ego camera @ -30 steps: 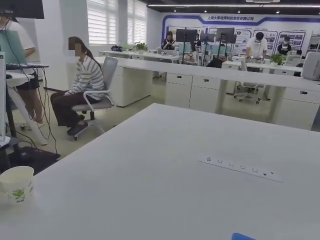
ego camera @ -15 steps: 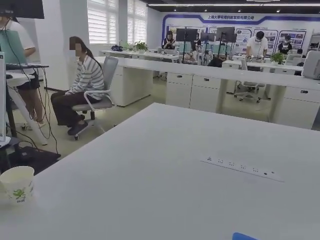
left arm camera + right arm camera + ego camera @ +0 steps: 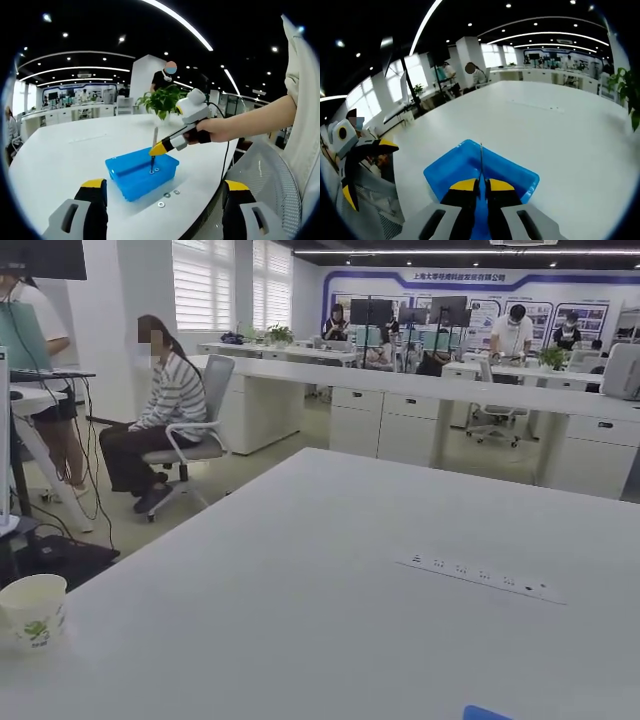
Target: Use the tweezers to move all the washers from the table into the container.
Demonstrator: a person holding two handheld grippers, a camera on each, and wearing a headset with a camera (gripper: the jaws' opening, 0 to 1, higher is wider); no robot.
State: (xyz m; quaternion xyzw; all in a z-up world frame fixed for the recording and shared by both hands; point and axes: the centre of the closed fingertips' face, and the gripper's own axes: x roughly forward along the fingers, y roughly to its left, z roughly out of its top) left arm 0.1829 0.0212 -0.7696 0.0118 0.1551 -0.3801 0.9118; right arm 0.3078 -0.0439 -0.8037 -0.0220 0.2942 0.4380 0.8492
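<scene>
**Tweezer tips down in the container, loose washers left on the bench**

In the left gripper view, the right tongs [image 3: 160,147] are seen reaching in from the right. They are clamped tight on the thin metal tweezers [image 3: 154,142], whose tips are lowered into the shallow blue plastic container [image 3: 131,186]. The container is set on the white bench [image 3: 65,150], close to the bench's near edge. A couple of small round metal washers [image 3: 155,170] are seen on the container's floor, just beside the tweezer tips. Whether one is pinched between the tips cannot be told. Three loose washers [image 3: 161,204] lie on the bench just in front of the container's near wall. The left tongs [image 3: 164,186] are held wide open on the near side of the container, with nothing in them.

The step in hand is judged to be a drop-off into the container, with the task partly done. For the next move, the tweezers would need to be lifted clear of the rim and carried over the near wall to a loose washer. A careful pinch on its edge is called for, since a flat ring is likely to slide on the smooth bench.
</scene>
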